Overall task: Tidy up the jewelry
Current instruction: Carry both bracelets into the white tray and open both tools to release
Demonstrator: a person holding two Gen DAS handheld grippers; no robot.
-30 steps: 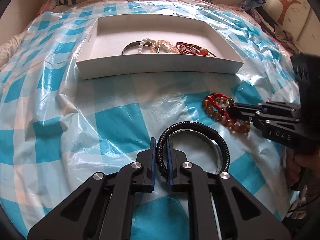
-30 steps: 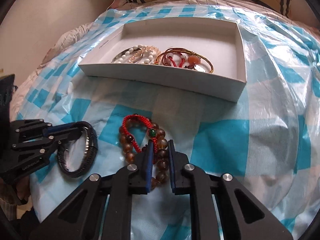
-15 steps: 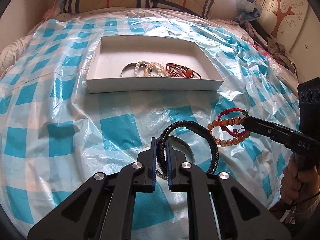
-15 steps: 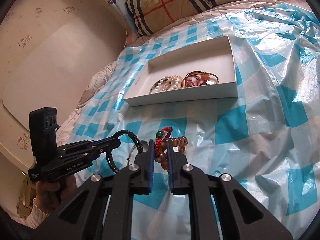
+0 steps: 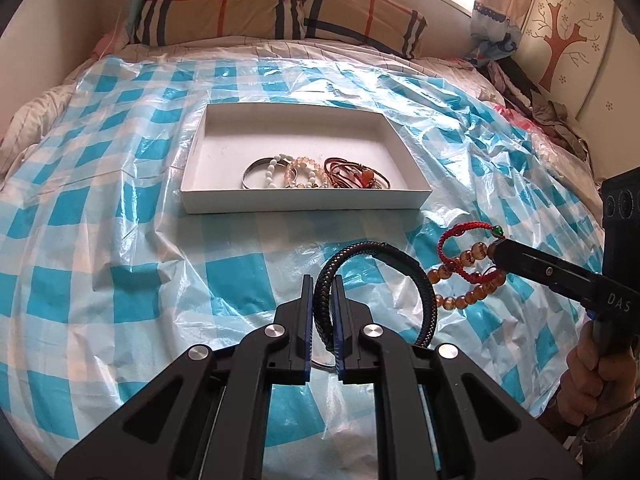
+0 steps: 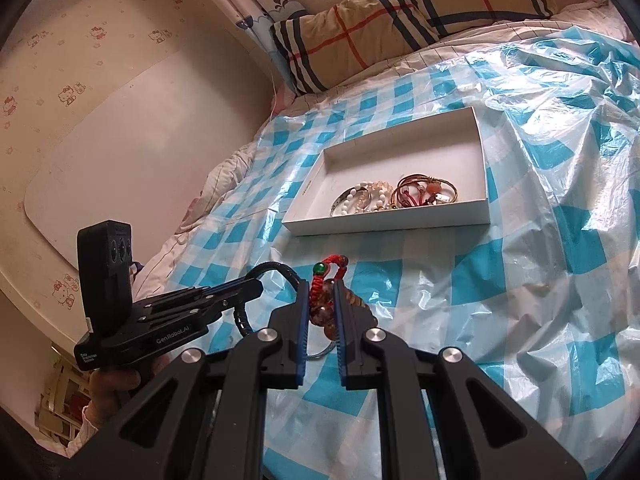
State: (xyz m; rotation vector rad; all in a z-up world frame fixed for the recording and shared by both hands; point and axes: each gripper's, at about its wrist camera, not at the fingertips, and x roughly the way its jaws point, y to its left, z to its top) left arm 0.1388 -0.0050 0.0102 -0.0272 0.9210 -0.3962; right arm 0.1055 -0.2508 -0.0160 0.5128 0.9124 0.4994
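left gripper: fingers pinched on a black braided bracelet, whose loop arcs to the right, clear of the checked plastic sheet. right gripper: fingers pinched on a red cord bracelet and an amber bead bracelet together, both hanging above the sheet. the two grippers sit side by side, near each other. beyond them, a white box rests on the sheet and holds a silver bangle, pale bead bracelets and red-gold bangles along its near wall. a plaid pillow lies behind.
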